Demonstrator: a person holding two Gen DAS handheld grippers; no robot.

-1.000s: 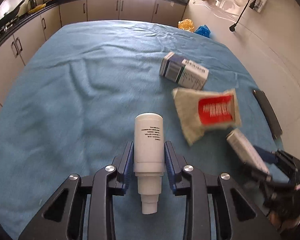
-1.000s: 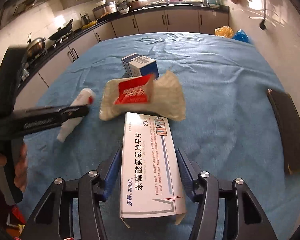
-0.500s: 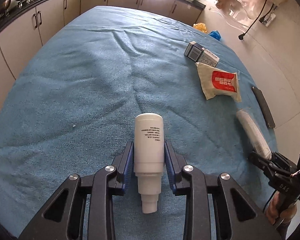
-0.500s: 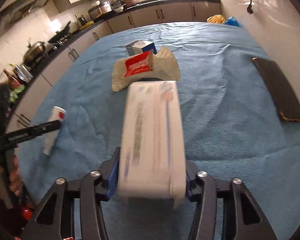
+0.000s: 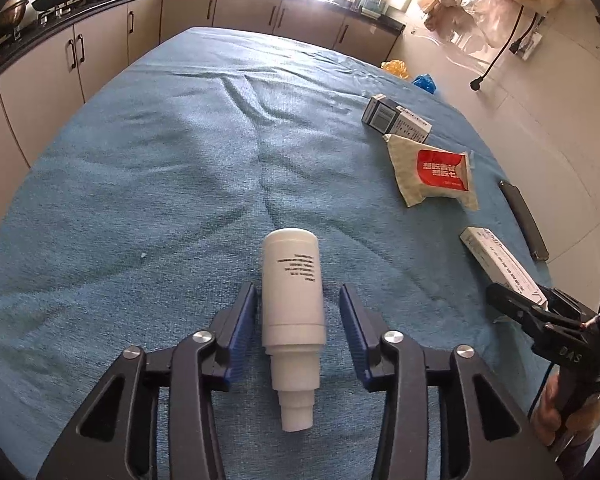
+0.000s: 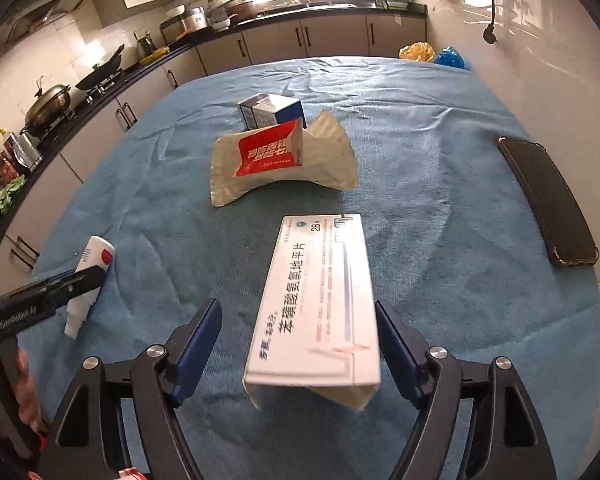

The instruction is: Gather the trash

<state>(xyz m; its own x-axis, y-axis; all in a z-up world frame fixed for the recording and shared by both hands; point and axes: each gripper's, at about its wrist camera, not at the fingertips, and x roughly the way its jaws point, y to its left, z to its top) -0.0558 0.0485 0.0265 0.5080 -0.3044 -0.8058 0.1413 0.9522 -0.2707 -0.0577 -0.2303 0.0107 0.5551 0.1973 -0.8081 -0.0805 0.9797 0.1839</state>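
Note:
A white plastic bottle (image 5: 292, 292) lies on the blue cloth (image 5: 160, 160) between the fingers of my left gripper (image 5: 298, 292). Its jaws are opening, and a gap shows beside the right pad. A long white medicine box (image 6: 320, 300) sits between the fingers of my right gripper (image 6: 298, 308). Those jaws are opening too, and the left pad stands well clear of the box. The box is slightly blurred, so I cannot tell whether it rests fully on the cloth. Farther back lie a red-labelled wet-wipe pack (image 6: 276, 160) and a small blue-and-white box (image 6: 270, 110).
A black phone (image 6: 548, 200) lies near the table's right edge. Kitchen cabinets and a counter with pots (image 6: 48, 100) run along the left and the back. Yellow and blue bags (image 6: 432, 54) sit beyond the far edge. A hand (image 5: 556, 412) holds the right gripper.
Both pairs of jaws have spread apart, so the bottle and the medicine box are no longer clamped. The left gripper pulled back from the wet-wipe pack towards the table's near side.

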